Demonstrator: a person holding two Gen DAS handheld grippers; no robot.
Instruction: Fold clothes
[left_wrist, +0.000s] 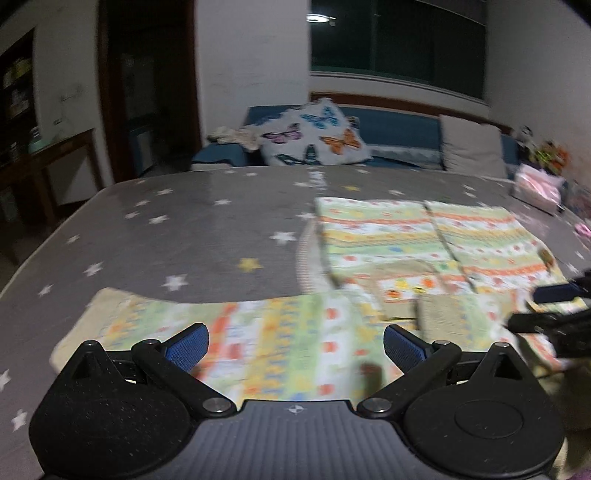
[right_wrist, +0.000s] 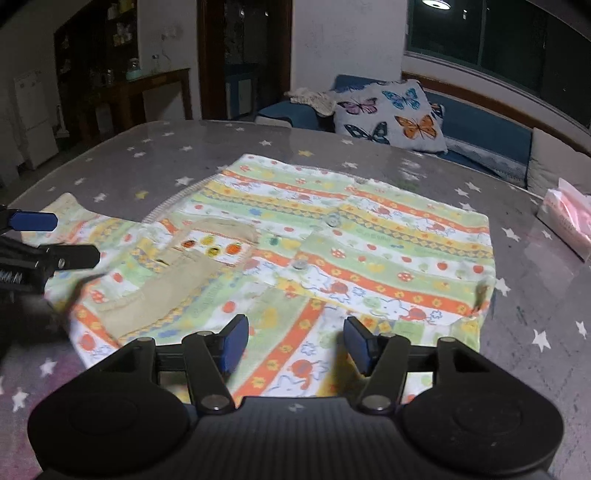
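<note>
A child's striped patterned shirt (right_wrist: 332, 251) with buttons and a beige pocket lies flat on the grey star-print table cover (right_wrist: 184, 155). In the left wrist view its sleeve (left_wrist: 258, 332) stretches out to the left from the body (left_wrist: 424, 240). My left gripper (left_wrist: 295, 343) is open and empty, just above the sleeve; it also shows at the left edge of the right wrist view (right_wrist: 51, 238). My right gripper (right_wrist: 295, 341) is open and empty above the shirt's near hem; it also shows at the right edge of the left wrist view (left_wrist: 543, 306).
A pink tissue pack (right_wrist: 569, 221) lies at the table's right edge. Behind the table is a blue sofa (right_wrist: 480, 129) with a butterfly cushion (right_wrist: 391, 114) and a crumpled cloth (right_wrist: 314, 98). A dark wooden desk (right_wrist: 147, 88) stands at the far left.
</note>
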